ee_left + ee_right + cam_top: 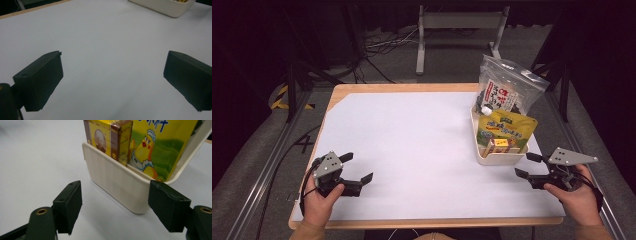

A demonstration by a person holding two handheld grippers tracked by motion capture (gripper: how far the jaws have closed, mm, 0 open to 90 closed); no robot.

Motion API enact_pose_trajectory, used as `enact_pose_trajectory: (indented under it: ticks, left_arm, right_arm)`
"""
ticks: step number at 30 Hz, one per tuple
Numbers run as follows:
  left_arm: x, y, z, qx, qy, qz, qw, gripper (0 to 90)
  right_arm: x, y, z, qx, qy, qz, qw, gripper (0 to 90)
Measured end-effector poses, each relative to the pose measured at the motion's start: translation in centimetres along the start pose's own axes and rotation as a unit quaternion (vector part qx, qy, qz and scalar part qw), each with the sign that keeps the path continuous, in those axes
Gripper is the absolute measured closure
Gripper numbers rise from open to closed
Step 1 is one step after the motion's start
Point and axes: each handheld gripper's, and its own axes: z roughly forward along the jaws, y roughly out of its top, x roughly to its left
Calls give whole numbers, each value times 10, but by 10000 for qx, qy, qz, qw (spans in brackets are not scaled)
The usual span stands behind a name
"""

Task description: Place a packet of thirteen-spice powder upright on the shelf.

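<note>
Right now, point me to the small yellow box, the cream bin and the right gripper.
small yellow box point(110, 138), right gripper view, on its front face.
cream bin point(120, 186), right gripper view, on its near wall.
right gripper point(528, 164), high view, midway between its open fingers.

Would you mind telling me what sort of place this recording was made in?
Probably a lab or studio set up for recording. A wooden table under a white sheet stands among black curtains, loose floor cables and a metal frame; a cream bin holds snack packets.

A smooth cream plastic bin point(117, 185) holds a glossy yellow pouch point(160, 147) on matt white paper point(412, 150).
</note>
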Motion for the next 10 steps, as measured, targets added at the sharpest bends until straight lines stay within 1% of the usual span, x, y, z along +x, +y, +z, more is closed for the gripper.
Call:
enact_pose_trajectory:
  ticks: [5,8,10]
  left_arm:
    - [1,0,-1,-20,-10,-19,10000,31]
    - [2,-1,-2,-24,7,-52,10000,31]
    - [2,-1,-3,-42,13,-28,10000,31]
  right_arm:
    - [0,-3,0,26,-19,45,10000,270]
    - [2,-2,1,71,-31,12,10000,270]
    - [3,-1,0,50,-39,-7,10000,277]
